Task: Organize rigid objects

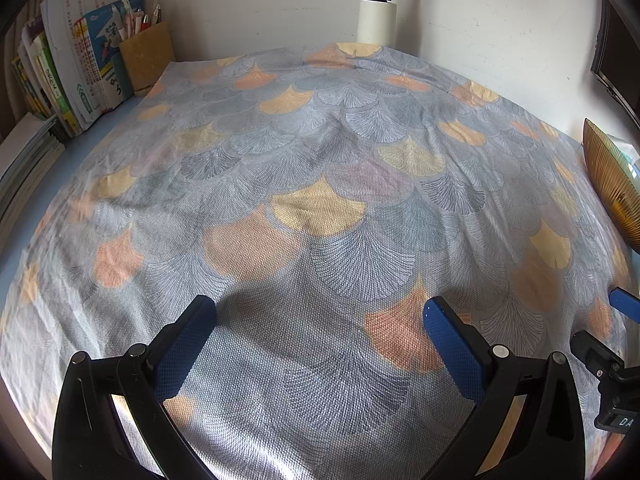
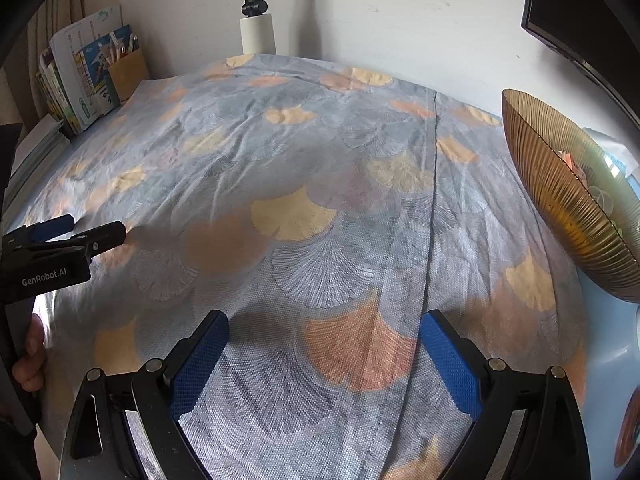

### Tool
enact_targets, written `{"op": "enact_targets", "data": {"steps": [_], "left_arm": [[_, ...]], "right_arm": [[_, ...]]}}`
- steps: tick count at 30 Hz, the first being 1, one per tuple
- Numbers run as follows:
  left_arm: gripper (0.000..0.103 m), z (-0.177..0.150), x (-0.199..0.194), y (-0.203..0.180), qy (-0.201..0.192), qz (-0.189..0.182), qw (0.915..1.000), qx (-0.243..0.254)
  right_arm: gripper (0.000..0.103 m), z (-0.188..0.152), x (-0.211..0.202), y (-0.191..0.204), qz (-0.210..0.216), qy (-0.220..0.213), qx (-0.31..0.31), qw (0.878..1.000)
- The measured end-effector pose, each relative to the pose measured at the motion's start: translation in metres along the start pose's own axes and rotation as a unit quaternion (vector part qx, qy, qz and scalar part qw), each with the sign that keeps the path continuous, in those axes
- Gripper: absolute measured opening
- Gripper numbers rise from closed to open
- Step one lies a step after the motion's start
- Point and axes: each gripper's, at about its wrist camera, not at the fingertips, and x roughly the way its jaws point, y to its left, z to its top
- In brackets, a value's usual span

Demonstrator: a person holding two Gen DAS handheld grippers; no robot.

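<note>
Both grippers hover empty over the grey cloth with orange and yellow fan-shaped leaf print [image 1: 320,184]: left gripper [image 1: 320,320] with fingers wide apart, right gripper [image 2: 324,332] likewise. The only rigid candidate nearby, a ribbed amber glass bowl [image 2: 560,192], stands on the right edge, closer to the right gripper; its contents are unclear
</note>
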Motion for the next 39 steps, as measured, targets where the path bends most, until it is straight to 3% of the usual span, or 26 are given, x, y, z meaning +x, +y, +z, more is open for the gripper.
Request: {"op": "enact_targets", "data": {"steps": [26,30,39], "left_arm": [[0.103,-0.0033,-0.0042,-0.0022,0.001,0.002,1.0,-0.003],[0.103,-0.0029,-0.004,-0.0024,0.001,0.002,1.0,-0.003],[0.103,-0.0034,-0.0045,-0.0028,0.001,0.003,1.0,-0.003]], "right_arm": [[0.097,-0.0002,-0.0004,0.0023,0.003,0.004,0.003,1.0],[0.102,0.0001,0.001,0.0021,0.004,0.008,0.005,1.0],[0.102,0.0011,0.0032,0.0012,0.004,0.01,0.006,1.0]]}}
